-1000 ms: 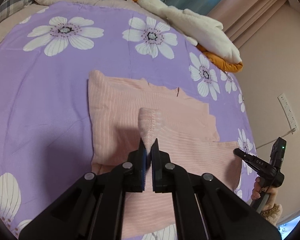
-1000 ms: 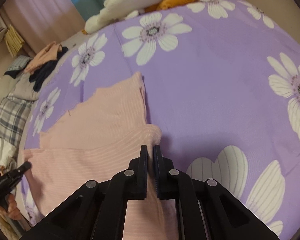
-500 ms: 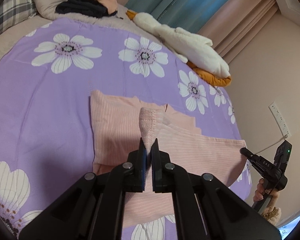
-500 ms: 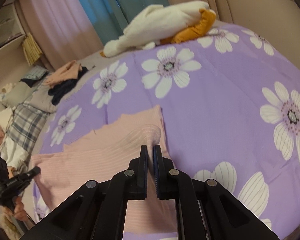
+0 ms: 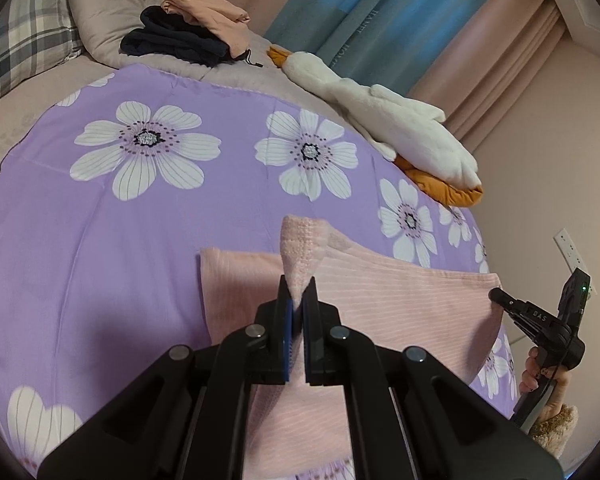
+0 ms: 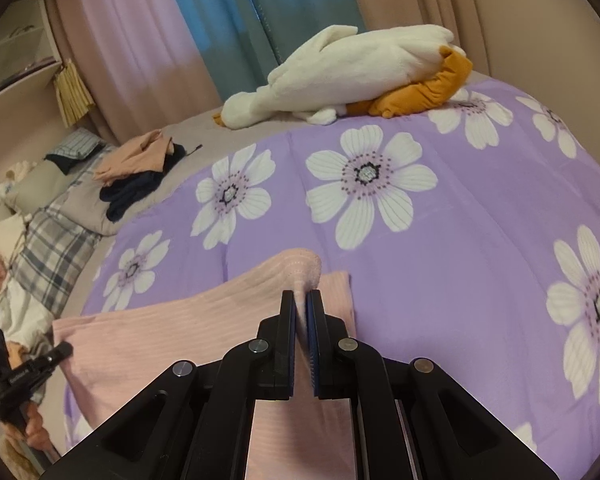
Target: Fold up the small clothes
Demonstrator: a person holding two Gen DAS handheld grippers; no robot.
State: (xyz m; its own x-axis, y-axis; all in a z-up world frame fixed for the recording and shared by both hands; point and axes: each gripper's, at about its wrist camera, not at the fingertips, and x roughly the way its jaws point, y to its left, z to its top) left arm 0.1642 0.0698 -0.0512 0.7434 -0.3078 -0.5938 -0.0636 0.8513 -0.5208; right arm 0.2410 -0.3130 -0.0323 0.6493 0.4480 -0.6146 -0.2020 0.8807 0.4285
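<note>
A pink ribbed garment [image 5: 400,304] lies on the purple flowered bedspread [image 5: 100,240]. My left gripper [image 5: 297,292] is shut on one corner of its near edge, which stands up as a bunched tip above the jaws. My right gripper [image 6: 301,300] is shut on the other corner of the pink garment [image 6: 160,336]. Both corners are lifted, and the cloth between them hangs in a raised fold over the flat part beneath. In the left wrist view the right gripper [image 5: 500,296] shows at the far right, held by a hand [image 5: 540,372].
A white plush goose [image 5: 384,120] with orange feet lies at the far side of the bed by the curtains. A pile of dark and peach clothes [image 5: 192,32] sits on a grey pillow [image 5: 100,4]. A plaid pillow [image 6: 56,248] lies at the left. A wall socket [image 5: 572,252] is at the right.
Both grippers have risen and carried the gripped corners up and towards the far edge. The fold now covers more of the flat part; the cameras tilted up to show curtains.
</note>
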